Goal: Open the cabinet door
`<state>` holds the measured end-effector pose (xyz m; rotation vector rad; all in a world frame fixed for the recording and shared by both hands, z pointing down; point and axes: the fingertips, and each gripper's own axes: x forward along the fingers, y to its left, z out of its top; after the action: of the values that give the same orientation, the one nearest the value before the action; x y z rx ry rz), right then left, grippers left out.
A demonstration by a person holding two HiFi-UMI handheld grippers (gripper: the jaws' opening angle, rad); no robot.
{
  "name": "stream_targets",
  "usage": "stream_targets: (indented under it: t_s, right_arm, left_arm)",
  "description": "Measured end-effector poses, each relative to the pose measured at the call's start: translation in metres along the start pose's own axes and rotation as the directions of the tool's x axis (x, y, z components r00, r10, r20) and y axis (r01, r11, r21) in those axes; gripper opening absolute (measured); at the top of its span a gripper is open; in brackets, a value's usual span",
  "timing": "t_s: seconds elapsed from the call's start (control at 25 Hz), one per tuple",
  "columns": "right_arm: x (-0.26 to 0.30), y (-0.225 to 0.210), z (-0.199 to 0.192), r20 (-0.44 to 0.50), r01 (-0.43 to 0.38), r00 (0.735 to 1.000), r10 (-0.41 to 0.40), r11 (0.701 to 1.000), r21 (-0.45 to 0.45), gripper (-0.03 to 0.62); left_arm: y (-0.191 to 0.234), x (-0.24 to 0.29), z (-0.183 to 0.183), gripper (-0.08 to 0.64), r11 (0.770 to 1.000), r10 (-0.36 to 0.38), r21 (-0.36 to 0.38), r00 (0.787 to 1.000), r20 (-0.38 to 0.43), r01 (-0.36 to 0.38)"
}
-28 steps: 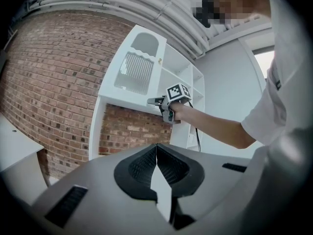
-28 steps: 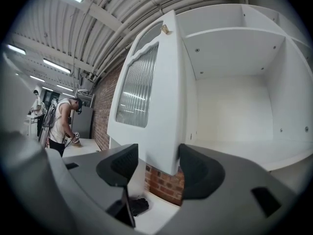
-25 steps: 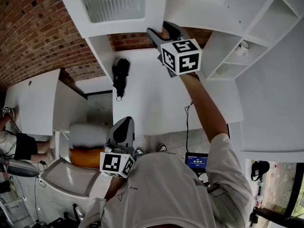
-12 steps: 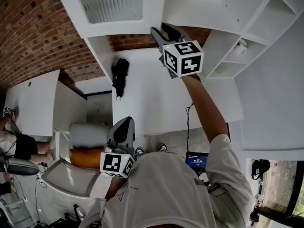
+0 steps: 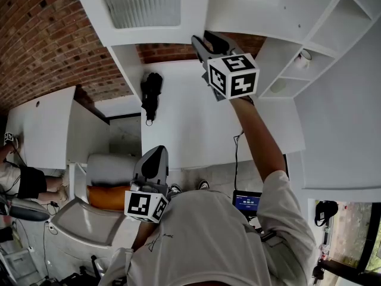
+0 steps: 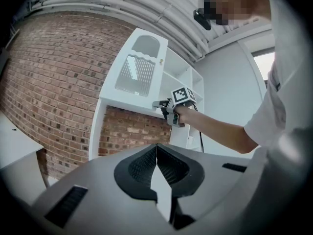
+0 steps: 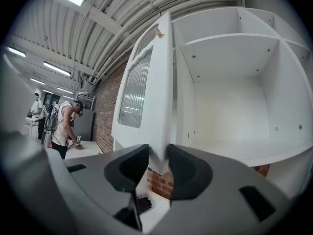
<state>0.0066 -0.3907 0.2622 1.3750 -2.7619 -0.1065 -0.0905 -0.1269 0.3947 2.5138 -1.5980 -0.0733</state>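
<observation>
**Grip on the door's lower corner.** We show the right gripper (image 7: 157, 163) with its fingers (image 7: 188, 168) having just closed narrow onto the bottom free edge of the cabinet door (image 7: 146, 97). The white panel stands pinched between them. From the fingers the door rises straight up, its long axis upright. Its ribbed glass face lies to their left, and the open shelves (image 7: 230, 97) lie to their right. The door already stands slightly ajar. We judge that the hinges lie on the edge far from the fingers, so the coming pull should sweep toward the glass side.

The left gripper (image 6: 156, 148) hangs low and well apart from the door, fingers together on nothing, so the right hand is the nearer. A white table (image 5: 190, 130) lies below the right fingers, and a brick wall (image 5: 41, 40) lies behind it. Another person (image 7: 61, 126) works far to the left.
</observation>
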Motion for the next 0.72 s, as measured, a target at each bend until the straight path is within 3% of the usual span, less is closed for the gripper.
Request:
stream_targets:
  t_s: [0.72]
  right_arm:
    - [-0.018,0.016,0.001,0.004,-0.023,1.000,0.023,1.000,-0.002,0.112]
  left_arm:
    - [-0.002,-0.001,-0.007,0.015,1.000,-0.005,-0.002,1.000,-0.010,0.005]
